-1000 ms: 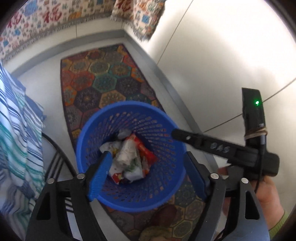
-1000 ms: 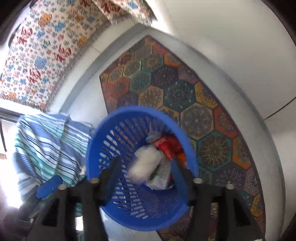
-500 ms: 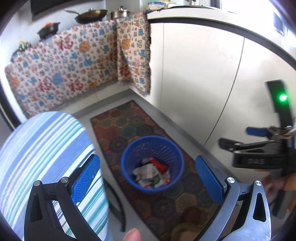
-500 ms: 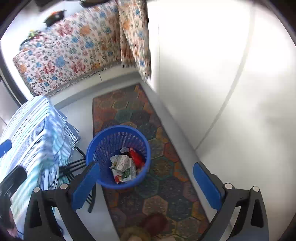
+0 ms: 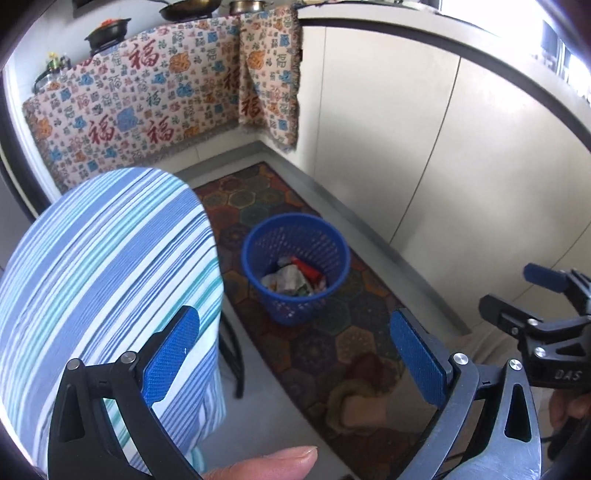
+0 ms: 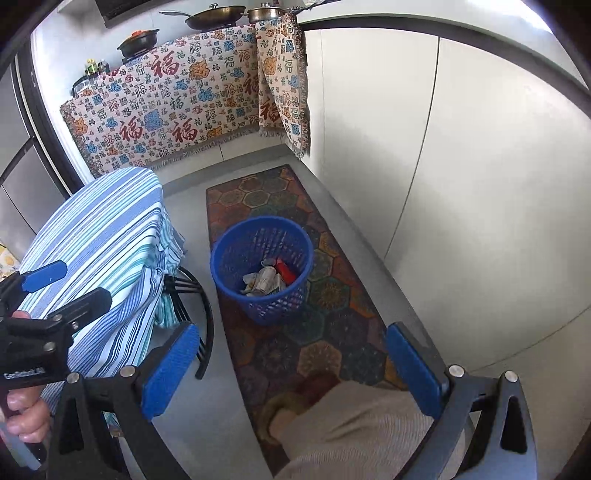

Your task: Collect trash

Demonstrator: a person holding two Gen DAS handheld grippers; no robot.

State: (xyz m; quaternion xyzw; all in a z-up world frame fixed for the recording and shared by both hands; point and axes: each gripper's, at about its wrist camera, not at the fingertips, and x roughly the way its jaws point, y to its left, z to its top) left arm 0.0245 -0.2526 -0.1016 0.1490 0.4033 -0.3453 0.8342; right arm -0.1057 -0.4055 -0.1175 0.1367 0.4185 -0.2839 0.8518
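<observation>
two grippers noted, both well above the floor and angled down toward it. left gripper (image 5: 295, 354) found with jaws spread wide, having just been opening, nothing between the blue pads. right gripper (image 6: 291, 362) likewise — jaws wide apart, just opened further, nothing held. right gripper also seen at the right edge of the left wrist view, gripped by a hand (image 5: 567, 408); left gripper seen at the left edge of the right wrist view, gripped by the other hand (image 6: 22, 417).

blue mesh basket (image 6: 260, 269) observed upright on the patterned rug (image 6: 332, 295), well apart from both grippers. trash (image 6: 267, 280) recorded inside the basket at its bottom: crumpled pale wrappers and a red packet, lying together. nothing seen loose on the rug around the basket.

striped blue-and-white cloth (image 5: 103, 280) found draped over a round table left of the basket, black curved legs (image 6: 199, 314) showing beneath. patterned cloth (image 6: 177, 103) with red characters seen hanging along the far counter, pans (image 6: 210, 16) on top. pale cabinet doors (image 6: 461, 166) along the right. beige trouser leg (image 6: 351, 435) and a slippered foot (image 5: 354, 402) seen on the near end of the rug — a fingertip (image 5: 273, 461) at the lower edge of the left wrist view.
</observation>
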